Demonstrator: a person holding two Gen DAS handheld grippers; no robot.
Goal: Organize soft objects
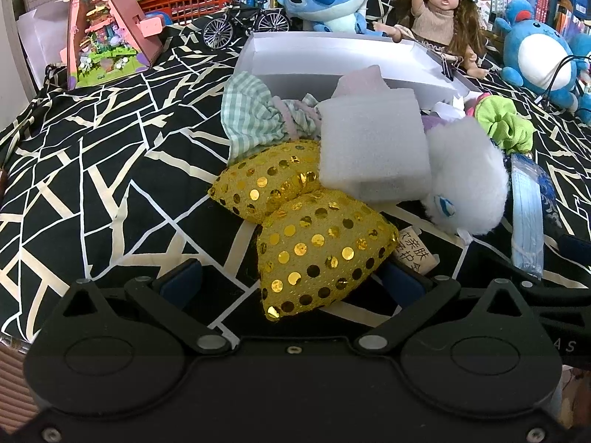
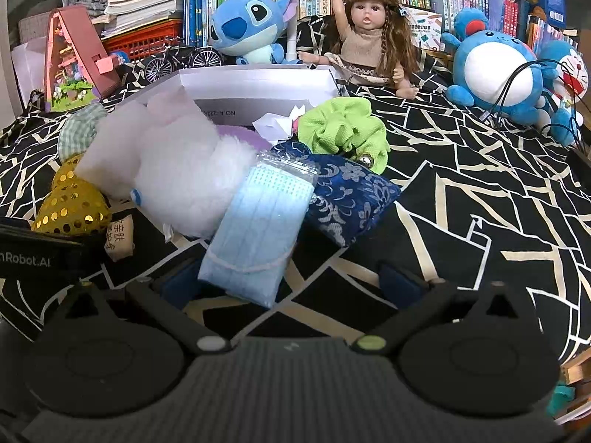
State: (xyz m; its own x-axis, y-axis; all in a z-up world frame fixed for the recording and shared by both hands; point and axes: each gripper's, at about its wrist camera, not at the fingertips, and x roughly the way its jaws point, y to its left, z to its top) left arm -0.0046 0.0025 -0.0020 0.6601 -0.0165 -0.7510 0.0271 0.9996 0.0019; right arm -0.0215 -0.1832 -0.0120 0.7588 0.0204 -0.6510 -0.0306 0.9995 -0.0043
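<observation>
A pile of soft things lies in front of a white box point(image 1: 332, 57). In the left wrist view my left gripper point(image 1: 291, 280) is open, with the gold sequin bow point(image 1: 306, 236) lying between its fingers. Behind the bow are a white foam block point(image 1: 373, 140), a green checked cloth point(image 1: 255, 110) and a white fluffy toy point(image 1: 465, 177). In the right wrist view my right gripper point(image 2: 291, 280) is open, with a bagged pack of blue face masks point(image 2: 258, 229) lying between its fingers near the left one. Behind the pack are a blue floral pouch point(image 2: 351, 199) and a green scrunchie point(image 2: 343, 133).
A black and white patterned cloth point(image 2: 480, 203) covers the surface. At the back stand a Stitch plush point(image 2: 247, 26), a doll point(image 2: 369, 33), a blue round plush point(image 2: 491, 70), a model bicycle point(image 2: 181, 59) and a pink toy house point(image 2: 74, 59), with bookshelves behind. Cables point(image 2: 517, 85) hang at right.
</observation>
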